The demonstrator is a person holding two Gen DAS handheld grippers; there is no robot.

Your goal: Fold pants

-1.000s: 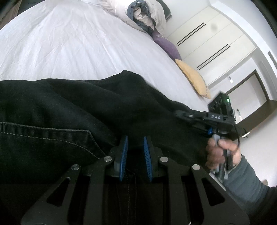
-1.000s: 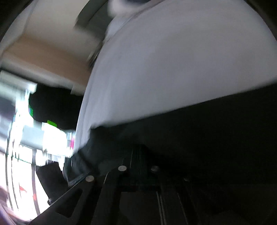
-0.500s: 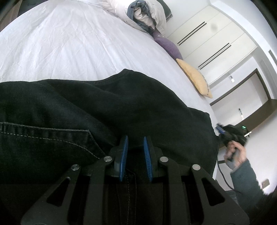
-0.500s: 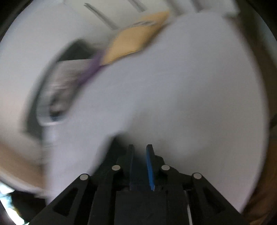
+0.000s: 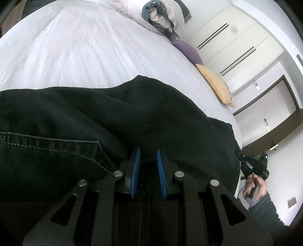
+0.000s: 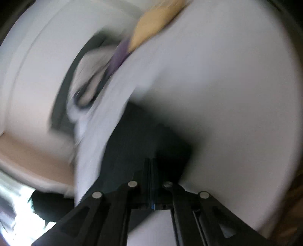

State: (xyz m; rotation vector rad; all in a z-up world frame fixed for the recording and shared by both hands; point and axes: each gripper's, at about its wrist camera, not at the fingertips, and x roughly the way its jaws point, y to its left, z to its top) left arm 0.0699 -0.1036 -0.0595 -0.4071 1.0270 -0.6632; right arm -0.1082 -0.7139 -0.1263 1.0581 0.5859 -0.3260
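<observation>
Black denim pants [image 5: 113, 121] lie folded on the white bed sheet [image 5: 75, 53], with a stitched back pocket [image 5: 56, 151] at the left. My left gripper [image 5: 147, 157] rests low on the pants with its blue pads [image 5: 135, 166] slightly apart and nothing between them. My right gripper [image 5: 244, 162] is at the pants' right edge by the bed's side, held in a hand [image 5: 253, 185]. The right wrist view is motion-blurred; its fingers [image 6: 151, 170] look closed on dark pants fabric [image 6: 144, 132].
Pillows lie along the head of the bed: a white and grey pile [image 5: 162, 17], a purple one [image 5: 185, 49] and a tan one [image 5: 217, 85]. White wardrobe doors [image 5: 233, 36] and a doorway [image 5: 274, 106] stand behind. The bed's edge [image 5: 236, 132] is at the right.
My right gripper swung away from above the pants down to their right edge and closed on the fabric. The left gripper has not moved.
</observation>
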